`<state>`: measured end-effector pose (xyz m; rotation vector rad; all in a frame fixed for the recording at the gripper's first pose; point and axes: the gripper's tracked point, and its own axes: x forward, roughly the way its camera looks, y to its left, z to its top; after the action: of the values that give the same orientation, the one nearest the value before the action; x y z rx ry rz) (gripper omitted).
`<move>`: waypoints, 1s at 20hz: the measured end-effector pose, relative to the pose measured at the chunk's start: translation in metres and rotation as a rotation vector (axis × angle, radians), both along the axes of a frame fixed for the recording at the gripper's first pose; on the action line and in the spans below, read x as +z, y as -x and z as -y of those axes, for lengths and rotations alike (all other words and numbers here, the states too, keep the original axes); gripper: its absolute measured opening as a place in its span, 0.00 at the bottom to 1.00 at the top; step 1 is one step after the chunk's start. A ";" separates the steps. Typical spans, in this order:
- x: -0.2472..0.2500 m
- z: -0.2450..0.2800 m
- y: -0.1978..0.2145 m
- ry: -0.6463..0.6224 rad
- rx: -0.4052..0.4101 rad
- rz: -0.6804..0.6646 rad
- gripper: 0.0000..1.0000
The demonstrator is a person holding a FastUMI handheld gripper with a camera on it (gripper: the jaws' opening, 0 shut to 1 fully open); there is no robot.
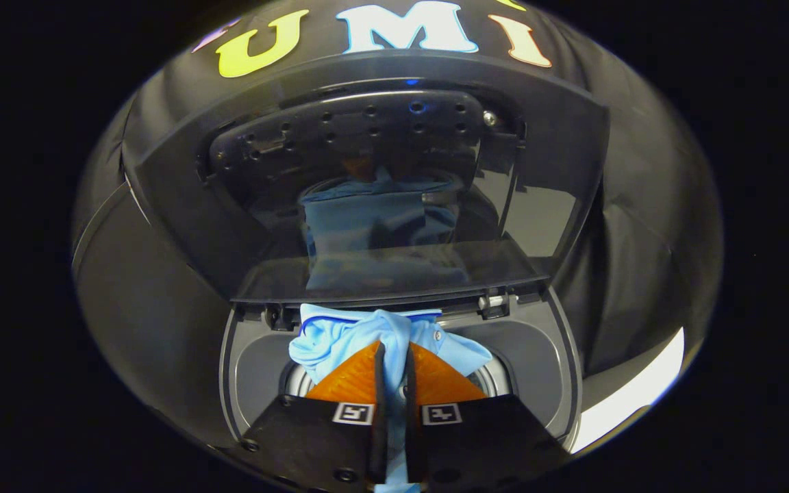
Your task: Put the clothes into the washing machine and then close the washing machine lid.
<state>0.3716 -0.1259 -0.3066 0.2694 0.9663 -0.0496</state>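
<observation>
Garment, a light blue shirt with a collar and a button, hung pinched between the two fingers of the gripper, which were pressed nearly together on a fold of the cloth. Fabric bunched just ahead of the fingertips and a strip of it trailed down between the fingers. It was held directly over the round drum opening of the top-loading washing machine, partly draped across the opening's far edge and not yet down inside. Beyond it, the glossy dark lid stood raised on its hinges, its inner face mirroring the blue cloth.

The step in hand was judged to be lowering the shirt into the drum. Done well, the gripper would descend centrally into the opening before releasing, so that the collar and loose edges cleared the rim and hinge line; cloth left across the rim would likely foul the lid's closing.
</observation>
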 end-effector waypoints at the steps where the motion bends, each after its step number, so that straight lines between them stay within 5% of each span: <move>1: -0.011 0.004 0.004 0.019 0.000 -0.012 0.26; 6: 0.010 0.001 0.003 0.007 -0.004 0.048 0.97; 12: 0.056 0.000 -0.007 0.063 0.055 0.219 0.97; 20: 0.187 -0.004 -0.026 0.107 0.117 0.522 0.97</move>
<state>0.3978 -0.1218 -0.1201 0.1161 0.4569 0.0740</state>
